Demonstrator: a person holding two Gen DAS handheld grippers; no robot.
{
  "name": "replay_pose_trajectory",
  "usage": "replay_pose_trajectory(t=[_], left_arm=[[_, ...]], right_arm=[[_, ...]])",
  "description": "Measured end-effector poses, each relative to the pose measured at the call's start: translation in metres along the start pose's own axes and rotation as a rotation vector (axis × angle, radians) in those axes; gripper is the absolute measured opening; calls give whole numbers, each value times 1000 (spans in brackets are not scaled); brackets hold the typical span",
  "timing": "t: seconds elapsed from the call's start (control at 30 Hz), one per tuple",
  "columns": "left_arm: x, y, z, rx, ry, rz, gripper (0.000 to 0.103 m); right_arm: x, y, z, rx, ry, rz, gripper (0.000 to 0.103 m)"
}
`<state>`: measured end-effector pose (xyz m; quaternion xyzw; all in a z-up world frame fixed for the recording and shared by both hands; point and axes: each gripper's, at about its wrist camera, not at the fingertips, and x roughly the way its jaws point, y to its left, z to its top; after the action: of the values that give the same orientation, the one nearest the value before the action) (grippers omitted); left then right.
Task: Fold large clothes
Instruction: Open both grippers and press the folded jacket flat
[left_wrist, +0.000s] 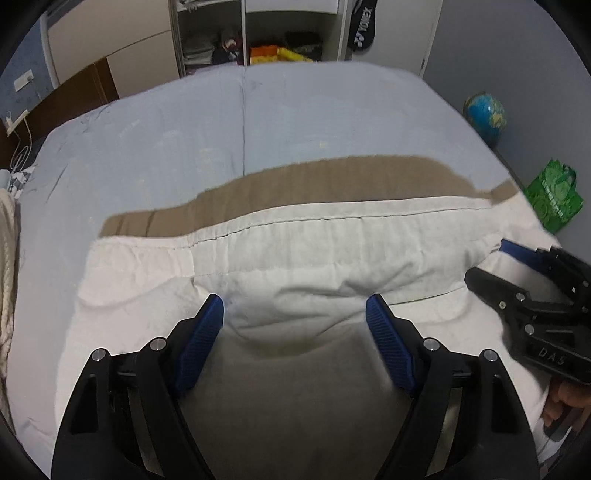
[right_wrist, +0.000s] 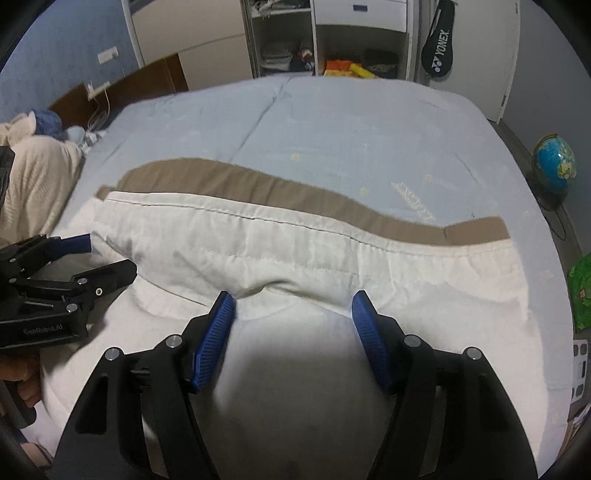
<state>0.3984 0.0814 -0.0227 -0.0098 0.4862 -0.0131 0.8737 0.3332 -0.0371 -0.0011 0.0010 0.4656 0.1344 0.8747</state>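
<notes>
Your left gripper and right gripper both hang with jaws apart, gripping nothing, over the near fold of the cream-and-tan garment lying mid-frame across the pale blue bed. It's soft, crinkled woven cloth, probably light and floppy; pinch it at the puckered near edge.

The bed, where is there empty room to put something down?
The blue bed cover is bare between the tan cloth strip and the far shelves. The near side is crowded: the white cloth spreads there with both grippers, left and right, over it.
</notes>
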Motion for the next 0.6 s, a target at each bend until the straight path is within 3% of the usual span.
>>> replay_pose_trajectory(t=[0.27,0.6], left_arm=[[23,6,-11,-1,11,-10,79],[37,-3,-19,-1,-41,7,81]], right_arm=[[22,4,-12,-31,32,-28,65],[40,8,-19,-24,22,-36,67]])
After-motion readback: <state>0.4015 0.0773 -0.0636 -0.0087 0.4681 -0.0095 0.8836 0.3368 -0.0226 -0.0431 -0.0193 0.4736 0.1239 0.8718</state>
